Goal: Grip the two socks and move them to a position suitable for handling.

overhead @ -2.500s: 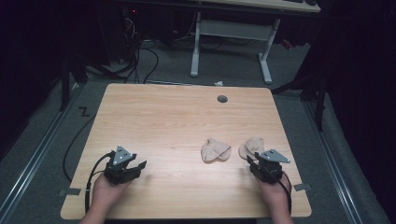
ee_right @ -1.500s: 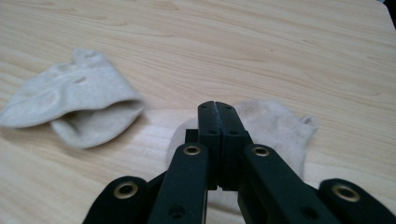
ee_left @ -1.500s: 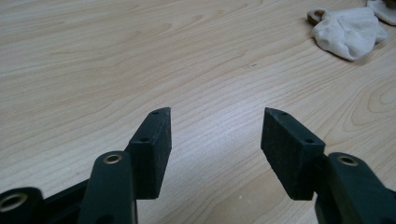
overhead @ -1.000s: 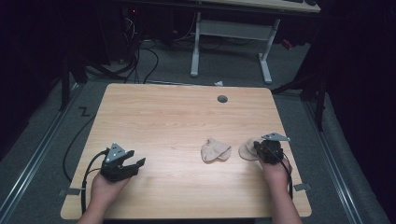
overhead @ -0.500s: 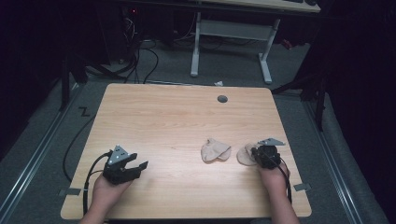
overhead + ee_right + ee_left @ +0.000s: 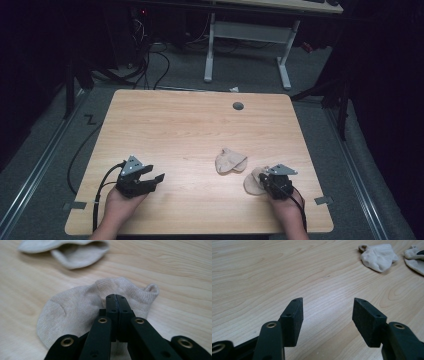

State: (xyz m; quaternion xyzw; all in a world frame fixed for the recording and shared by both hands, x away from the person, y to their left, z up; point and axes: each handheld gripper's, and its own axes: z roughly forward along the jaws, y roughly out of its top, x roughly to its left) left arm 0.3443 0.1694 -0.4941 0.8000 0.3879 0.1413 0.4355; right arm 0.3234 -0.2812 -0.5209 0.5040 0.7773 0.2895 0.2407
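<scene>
— Since a moment ago, the right gripper [image 6: 268,183] has been drawn back toward the near edge of the pale wooden table [image 6: 180,130], and the flat beige ankle sock [image 6: 253,182] under its tips has been shifted a little with it.

— How are its jaws seen?

— Pressed fully together in the right gripper view, black pads [image 6: 116,305] meeting face to face over the sock's ribbed cuff. Whether a fold of fabric is pinched between them cannot be told; the tips are set right at the cloth.

— And the sock's place?

— It is laid flat near the table's right front corner, partly covered by the gripper in the high view. A second beige sock, crumpled [image 6: 230,160], is seen just beside it, toward the table's middle, with a narrow strip of wood between the two.

— The other hand?

— The left gripper [image 6: 150,178] is held low over the front left of the table, well apart from both socks. Its jaws are spread wide, bare wood seen between the pads [image 6: 292,321].
</scene>
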